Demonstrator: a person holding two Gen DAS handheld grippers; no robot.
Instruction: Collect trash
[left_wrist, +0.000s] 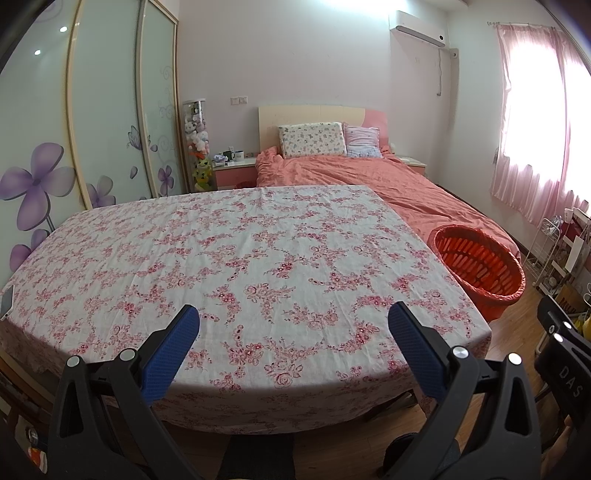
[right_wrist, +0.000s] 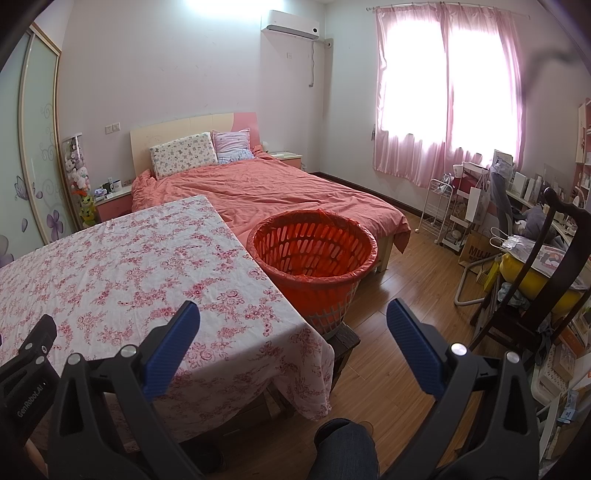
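From the left wrist, the left gripper (left_wrist: 293, 328) hangs over the near edge of the counter (left_wrist: 258, 258), its two blue fingers spread wide with nothing between them. The flowered cloth on the counter shows no trash at all; the only thing on it is a pale flat object (left_wrist: 6, 301) at the far left edge, too cut off to identify. The orange basket (left_wrist: 480, 269), lined with a thin red bag, stands just beside the counter's right side, ahead and to the right of this gripper, in front of the bed (left_wrist: 369, 177). Its inside looks empty as far as this view reaches.

From the right wrist, the right gripper (right_wrist: 293, 328) is likewise spread and holds nothing. It points past the counter's near right corner (right_wrist: 295, 332), with the basket (right_wrist: 314, 258) straight ahead and near, raised on a dark stool (right_wrist: 345, 341) over the wood floor (right_wrist: 406, 277). The bag's visible inside holds no trash. A knee in dark trousers (right_wrist: 343, 450) shows at the bottom.

Judging by this, either collection has not begun or the trash lies outside both views; no piece to pick up can be seen, so its place relative to either gripper cannot be told
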